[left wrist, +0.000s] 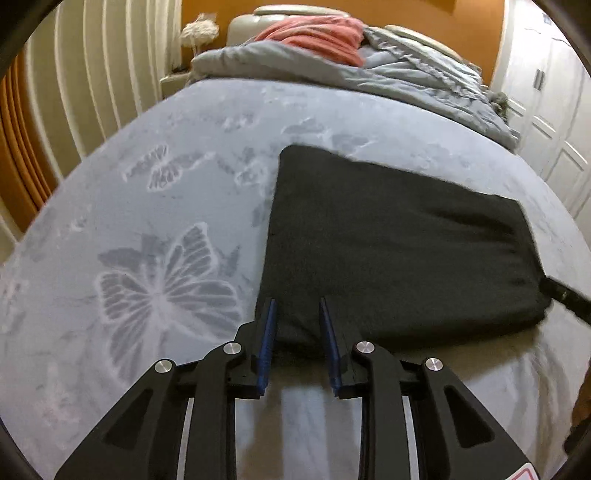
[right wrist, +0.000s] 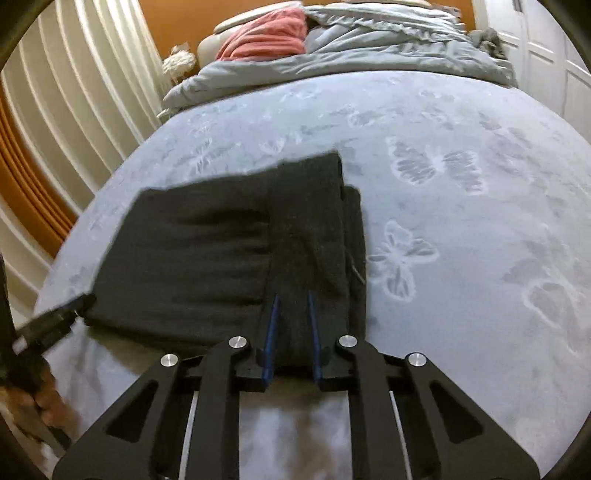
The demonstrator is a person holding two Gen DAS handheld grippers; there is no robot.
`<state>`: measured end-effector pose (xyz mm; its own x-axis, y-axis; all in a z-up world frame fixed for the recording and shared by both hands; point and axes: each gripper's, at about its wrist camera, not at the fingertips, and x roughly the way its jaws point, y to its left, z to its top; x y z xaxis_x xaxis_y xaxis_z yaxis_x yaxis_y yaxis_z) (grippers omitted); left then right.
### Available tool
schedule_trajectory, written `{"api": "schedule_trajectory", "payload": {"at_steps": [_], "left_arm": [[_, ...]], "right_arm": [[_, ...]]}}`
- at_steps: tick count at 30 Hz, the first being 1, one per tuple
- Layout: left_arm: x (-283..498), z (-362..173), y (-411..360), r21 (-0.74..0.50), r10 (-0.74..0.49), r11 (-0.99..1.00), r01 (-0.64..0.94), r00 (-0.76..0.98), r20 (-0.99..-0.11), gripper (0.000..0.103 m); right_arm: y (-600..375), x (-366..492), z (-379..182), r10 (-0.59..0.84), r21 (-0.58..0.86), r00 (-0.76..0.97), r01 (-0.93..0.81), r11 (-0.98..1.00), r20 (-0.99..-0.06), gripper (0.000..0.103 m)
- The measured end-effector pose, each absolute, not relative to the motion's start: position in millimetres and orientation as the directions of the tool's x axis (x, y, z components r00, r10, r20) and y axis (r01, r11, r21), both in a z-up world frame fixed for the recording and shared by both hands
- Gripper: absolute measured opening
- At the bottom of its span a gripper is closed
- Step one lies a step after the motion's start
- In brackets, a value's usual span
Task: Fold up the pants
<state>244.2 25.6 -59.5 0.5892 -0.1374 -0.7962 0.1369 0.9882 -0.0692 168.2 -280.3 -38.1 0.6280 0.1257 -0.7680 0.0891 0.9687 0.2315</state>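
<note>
Black pants lie folded into a thick rectangle on the bed. My left gripper is shut on the near left corner, with dark cloth pinched between its blue pads. In the right wrist view the pants show a second folded layer on their right side. My right gripper is shut on the near edge of that layer. The left gripper shows at the pants' near left corner in the right wrist view, held by a hand. The right gripper's tip enters the left wrist view at the far right.
The bed has a pale blue sheet with butterfly prints. A bunched grey duvet and a pink cloth lie at the head. White curtains hang on the left; white cupboard doors stand on the right.
</note>
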Motion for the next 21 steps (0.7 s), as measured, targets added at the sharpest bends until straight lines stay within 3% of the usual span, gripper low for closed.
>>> {"api": "schedule_trajectory", "payload": {"at_steps": [4, 6, 7, 10, 12, 14, 19, 21], "left_arm": [[198, -19, 27, -0.006, -0.120, 0.985, 0.171, 0.664, -0.738, 0.024], [167, 2, 29, 0.012, -0.118, 0.983, 0.182, 0.687, -0.717, 0.026], [155, 9, 30, 0.011, -0.122, 0.983, 0.184, 0.693, -0.710, 0.028], [115, 29, 34, 0.014, -0.118, 0.984, 0.178, 0.710, -0.695, 0.041], [90, 37, 37, 0.003, -0.132, 0.983, 0.185, 0.715, -0.687, 0.056], [60, 42, 38, 0.011, -0.125, 0.984, 0.179, 0.729, -0.673, 0.062], [18, 33, 35, 0.072, -0.085, 0.982, 0.172, 0.759, -0.646, 0.069], [8, 21, 36, 0.077, -0.085, 0.983, 0.168, 0.780, -0.620, 0.076]], "right_arm": [[-274, 126, 6, 0.112, 0.200, 0.666, 0.056, 0.978, -0.737, 0.025], [-269, 98, 26, 0.103, 0.197, 0.695, 0.056, 0.979, -0.711, 0.050], [-268, 83, 34, 0.105, 0.205, 0.711, 0.057, 0.977, -0.696, 0.054], [-265, 49, 47, 0.100, 0.201, 0.737, 0.050, 0.978, -0.669, 0.063], [-259, 21, 53, 0.065, 0.174, 0.764, 0.062, 0.983, -0.642, 0.085], [-250, -3, 51, 0.034, 0.134, 0.783, 0.064, 0.989, -0.621, 0.093], [-228, -38, 21, -0.030, 0.054, 0.769, 0.083, 0.995, -0.639, 0.097], [-224, -45, 4, -0.029, 0.064, 0.752, 0.095, 0.993, -0.658, 0.097]]}}
